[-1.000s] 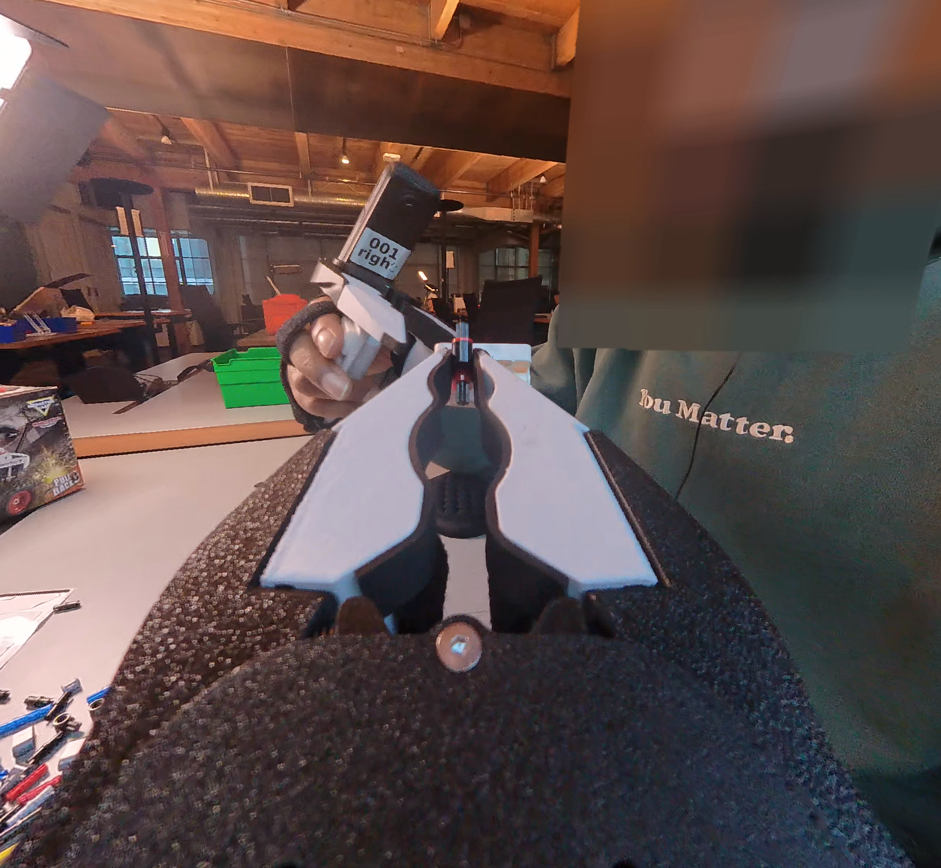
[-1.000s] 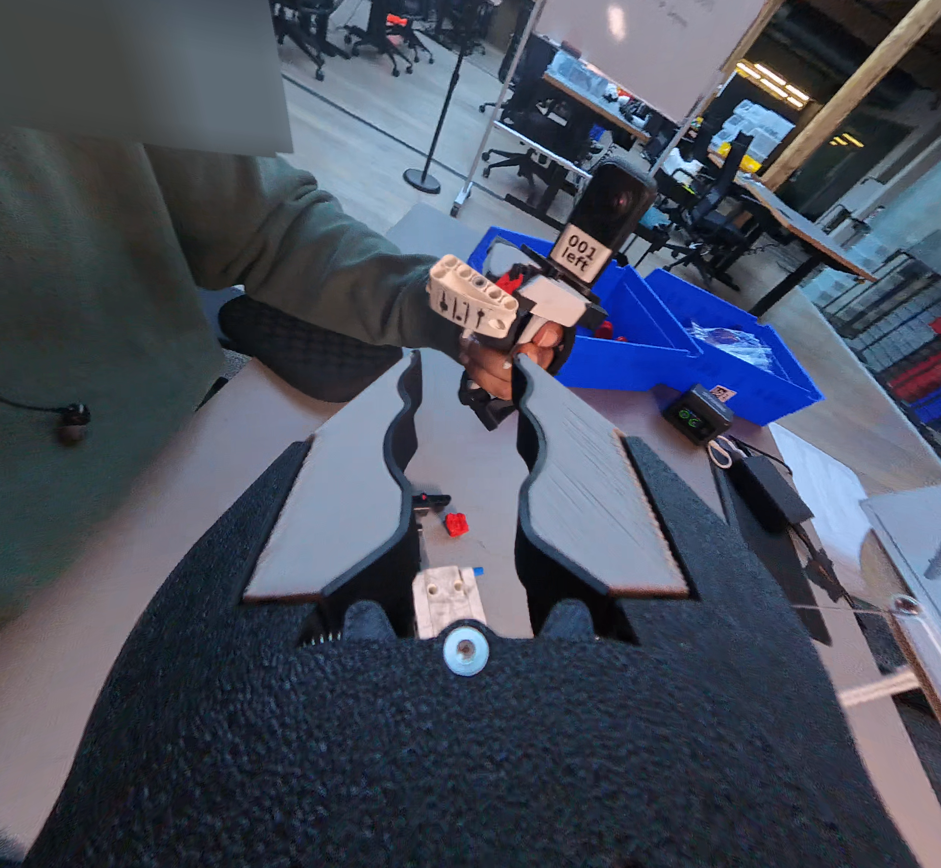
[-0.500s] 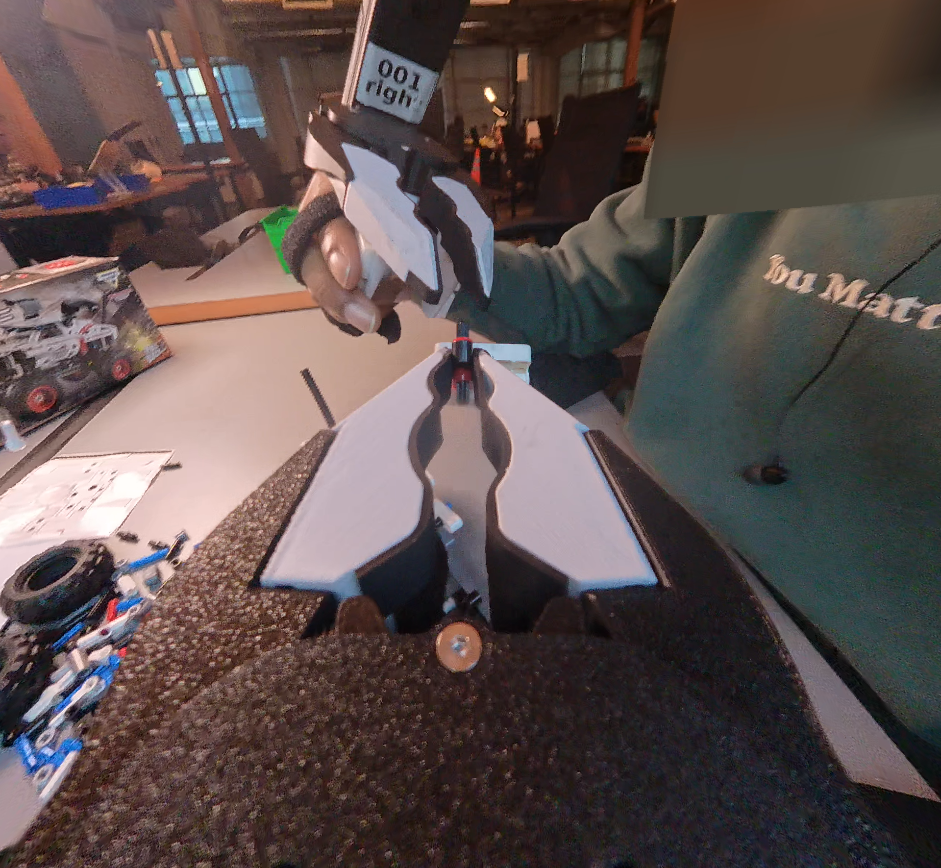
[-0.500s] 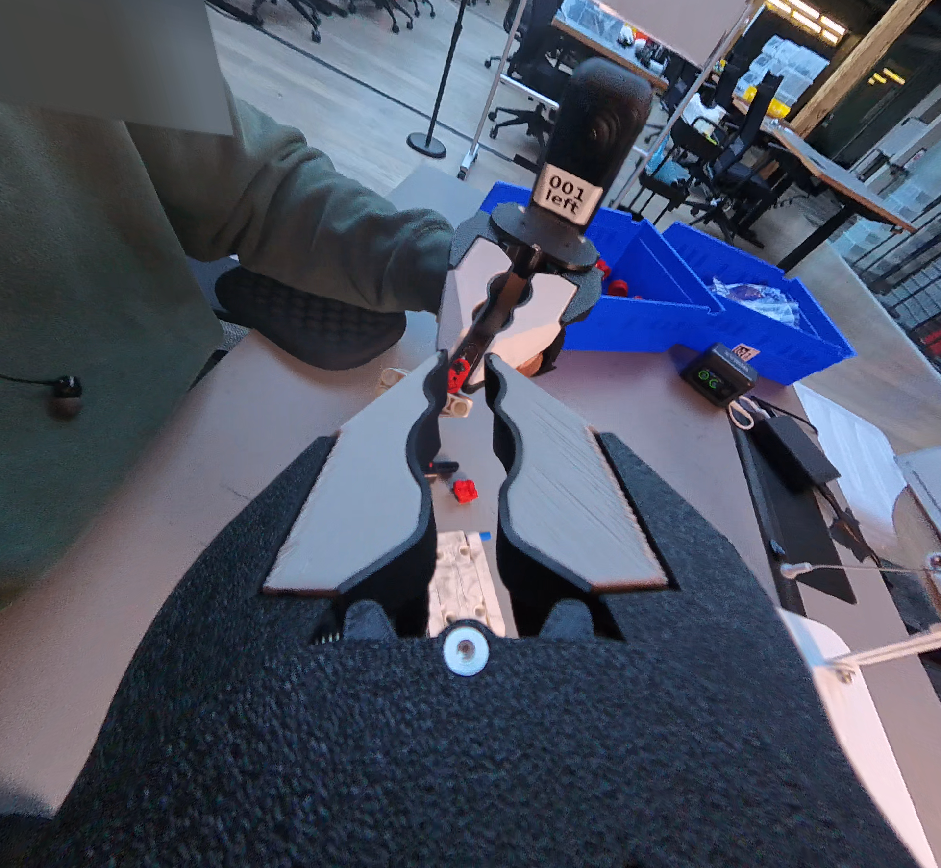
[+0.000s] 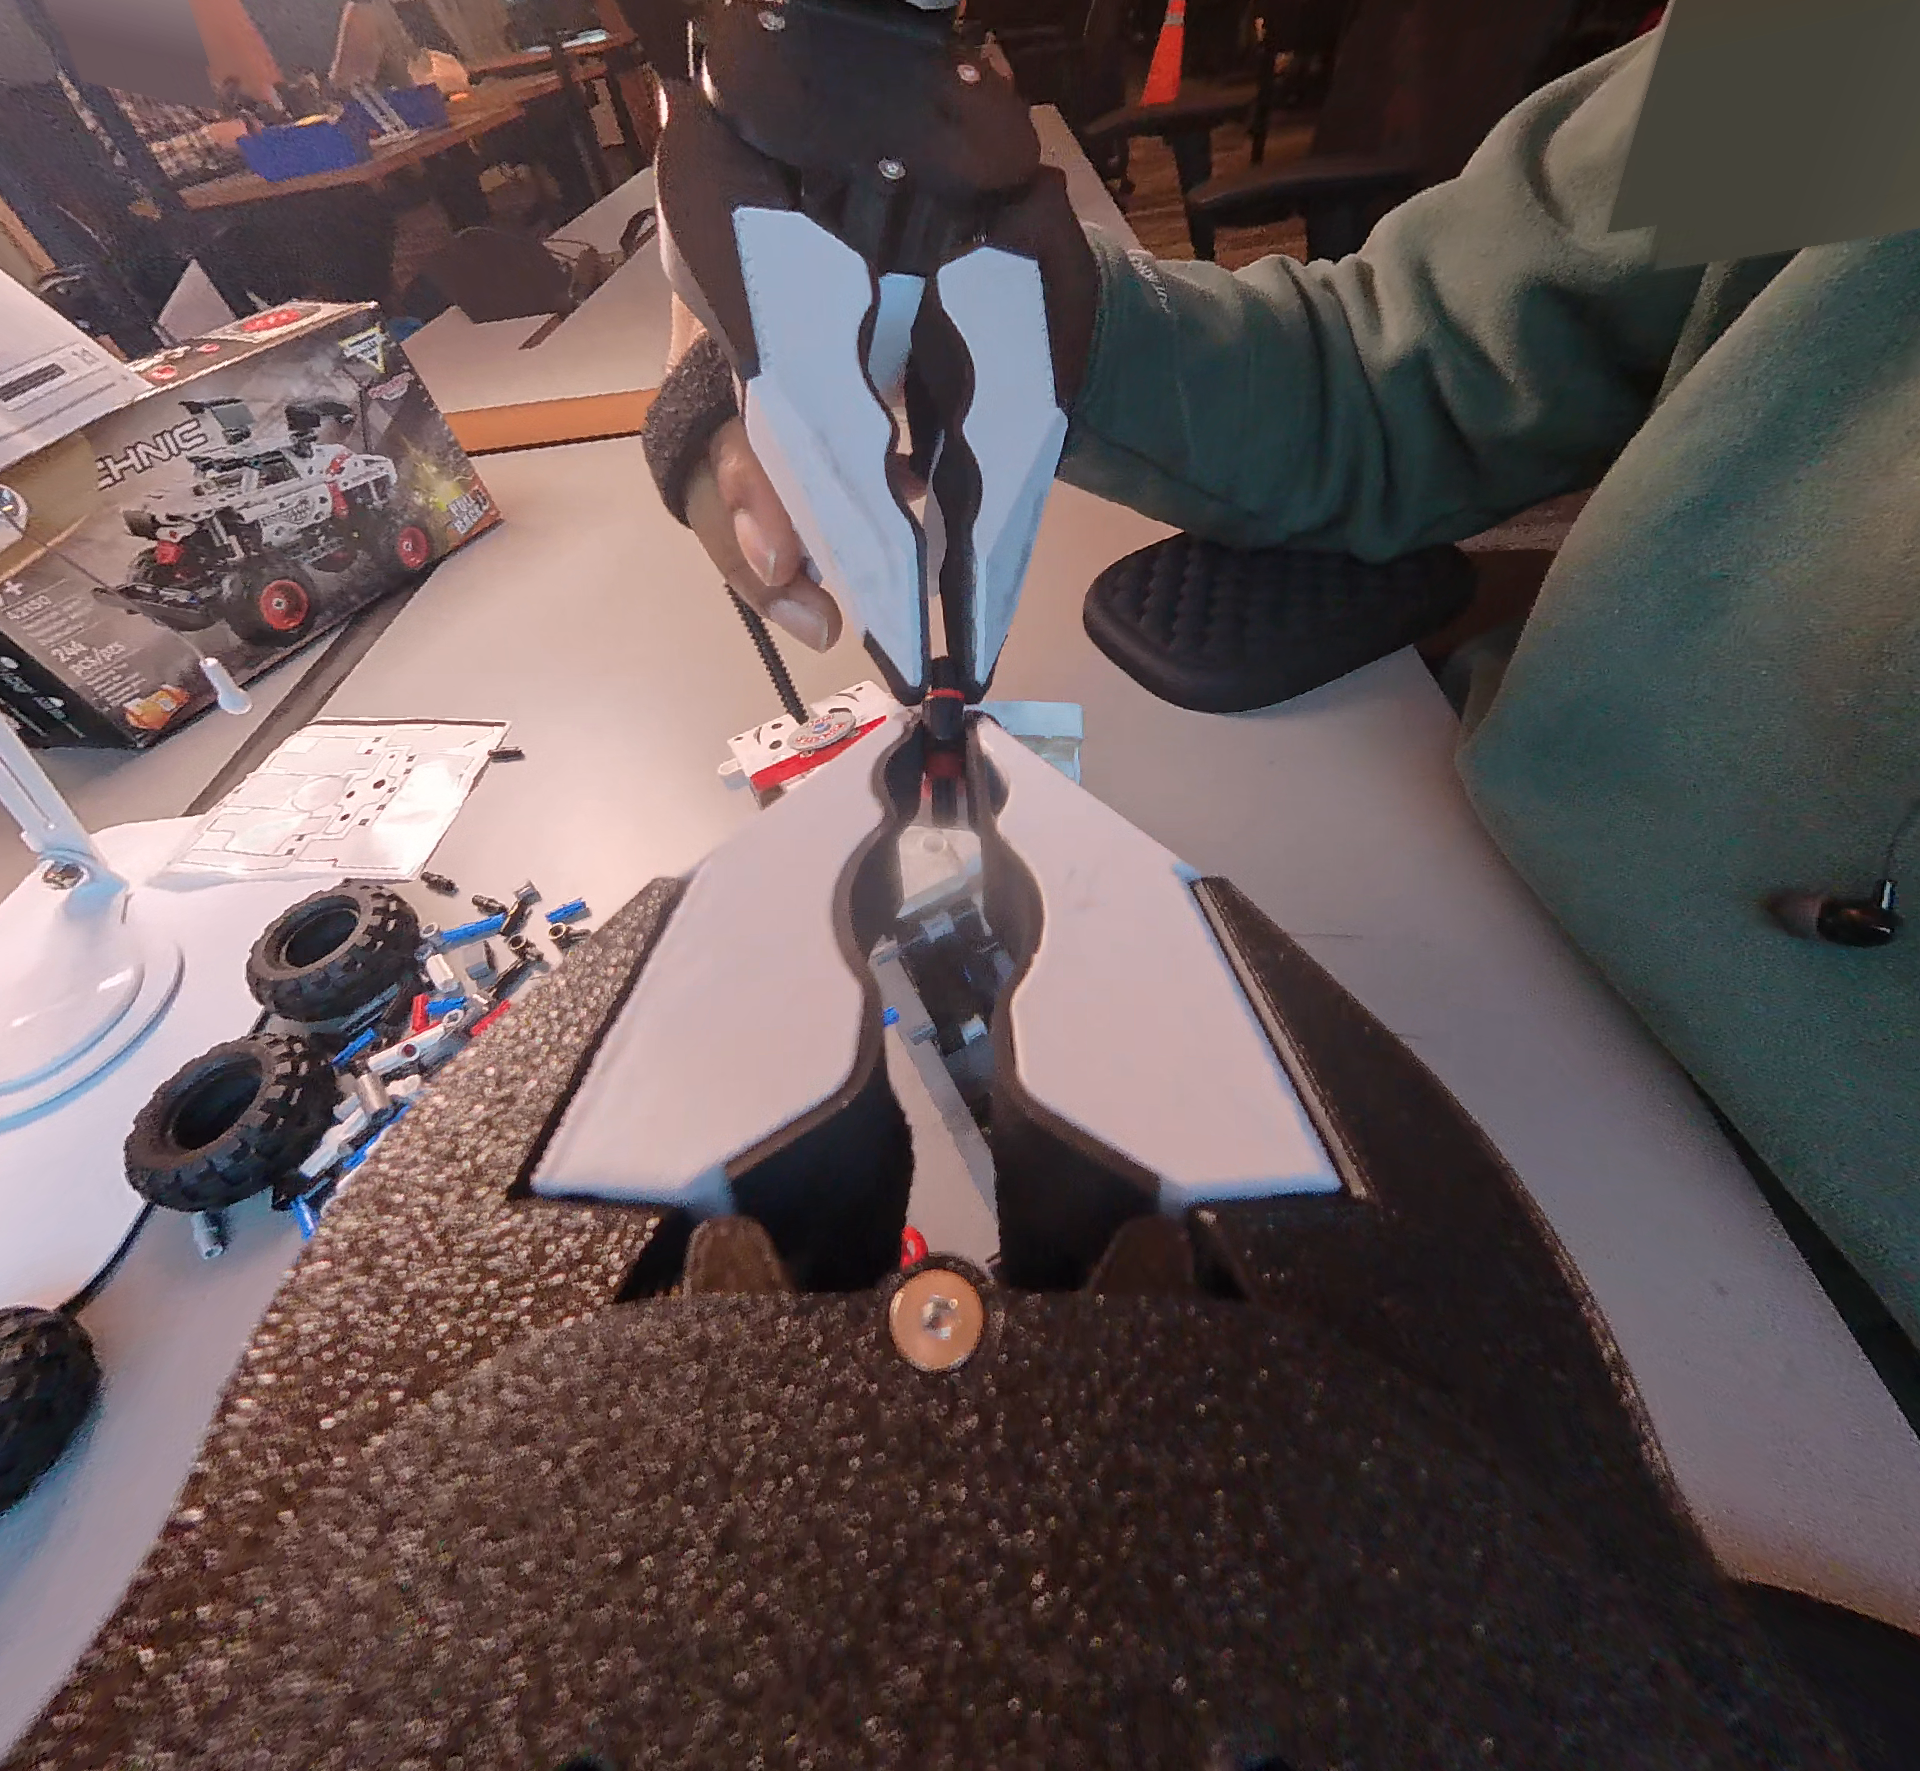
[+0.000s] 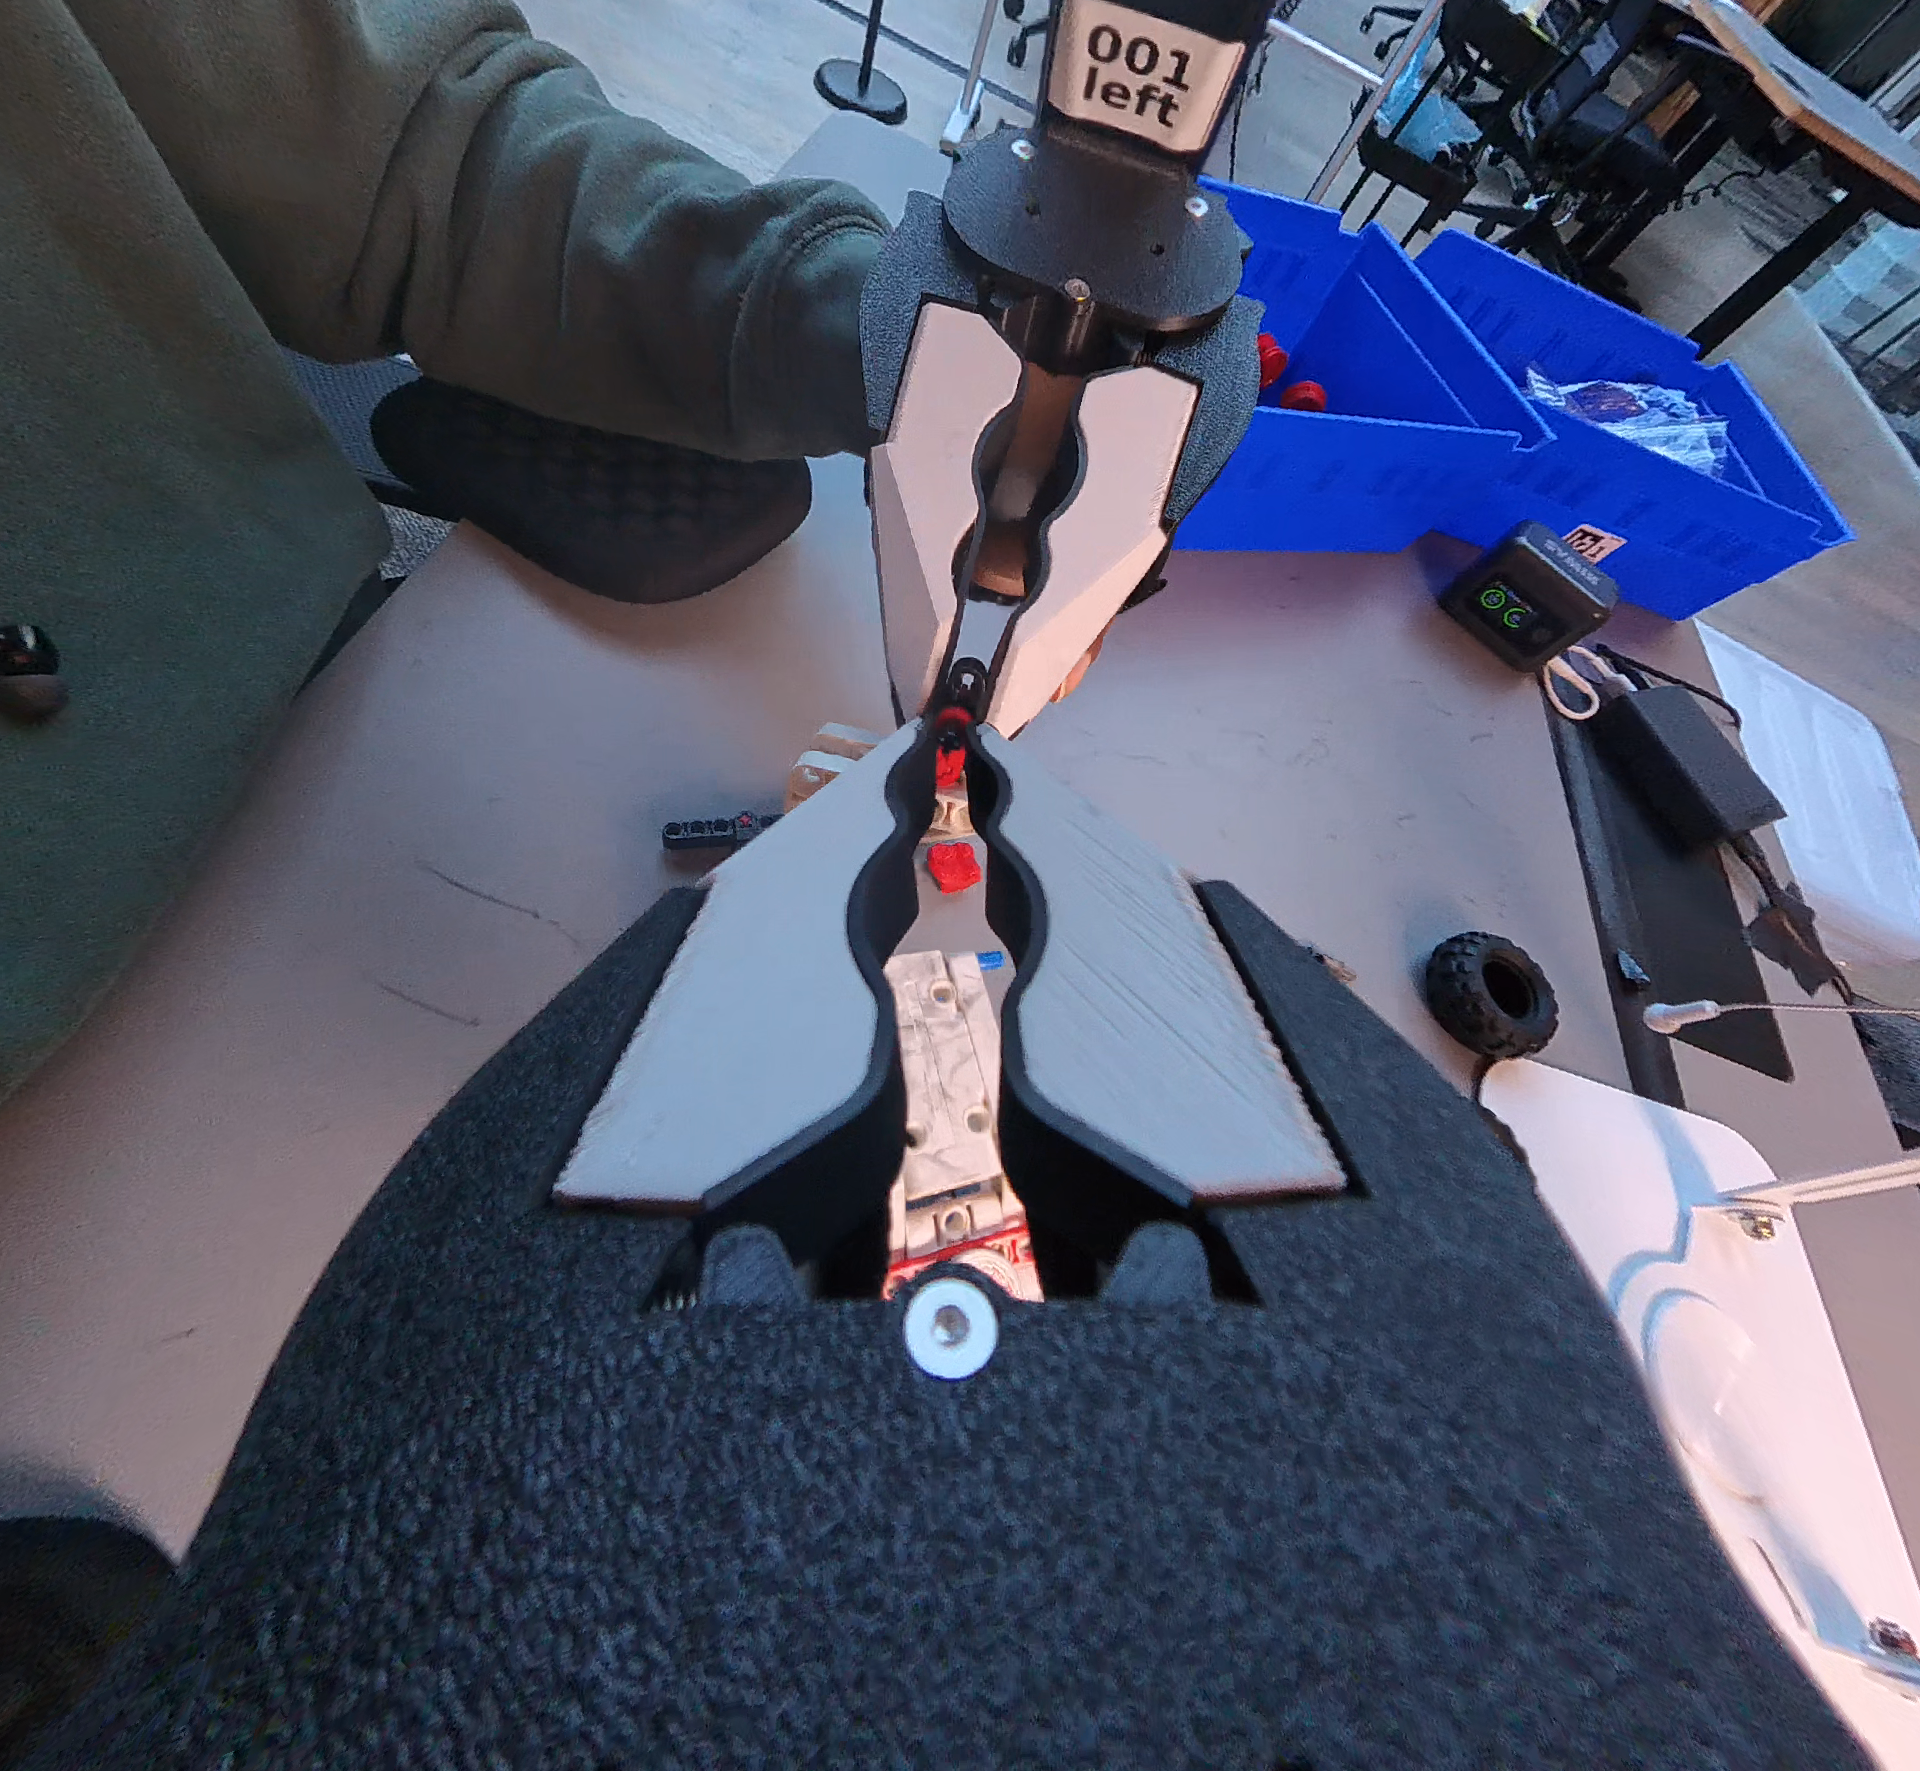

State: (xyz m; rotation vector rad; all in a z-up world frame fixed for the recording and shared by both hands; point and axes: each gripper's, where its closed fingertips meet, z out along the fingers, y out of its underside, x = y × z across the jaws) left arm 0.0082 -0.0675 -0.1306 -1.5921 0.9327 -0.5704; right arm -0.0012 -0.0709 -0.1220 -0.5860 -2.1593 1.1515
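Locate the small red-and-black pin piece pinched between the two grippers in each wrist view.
Left wrist view: red-and-black pin piece sits upper centre, where both grippers' tips meet.
Right wrist view: the piece sits upper centre, again at the meeting tips.
Shared landmark: the black mesh pad at the table's edge.

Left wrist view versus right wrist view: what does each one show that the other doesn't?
Only the left wrist view shows the toy truck box, the black tyres among loose small parts, and a printed sheet. Only the right wrist view shows the blue bins and a small black device. Both show the left claw and right claw meeting tip to tip on a small red-and-black piece.
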